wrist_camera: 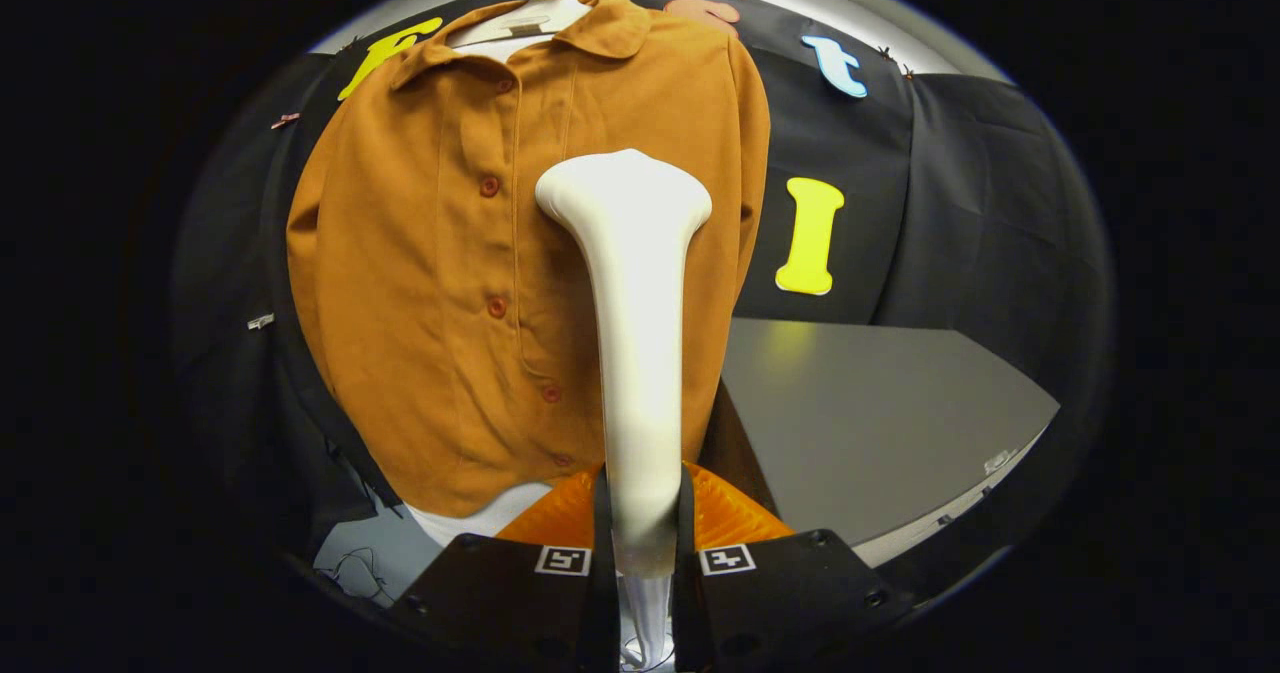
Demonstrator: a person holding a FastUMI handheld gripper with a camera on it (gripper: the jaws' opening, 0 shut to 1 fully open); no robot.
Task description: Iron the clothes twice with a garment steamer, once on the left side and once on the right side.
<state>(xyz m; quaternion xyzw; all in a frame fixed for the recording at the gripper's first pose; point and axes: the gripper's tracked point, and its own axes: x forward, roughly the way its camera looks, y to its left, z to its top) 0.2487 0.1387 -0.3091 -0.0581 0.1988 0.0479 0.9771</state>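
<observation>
As fingers (640, 543) clamp steamer (630, 283), shirt (430, 283) just ahead.

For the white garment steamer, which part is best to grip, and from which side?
Grip the garment steamer low on its slim handle, from below, one finger on each side, as the gripper holds it now. The wide head stays free against the orange shirt.

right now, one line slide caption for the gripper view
Claw shut on the white garment steamer, its head held against the buttoned orange shirt on its hanger.
</observation>
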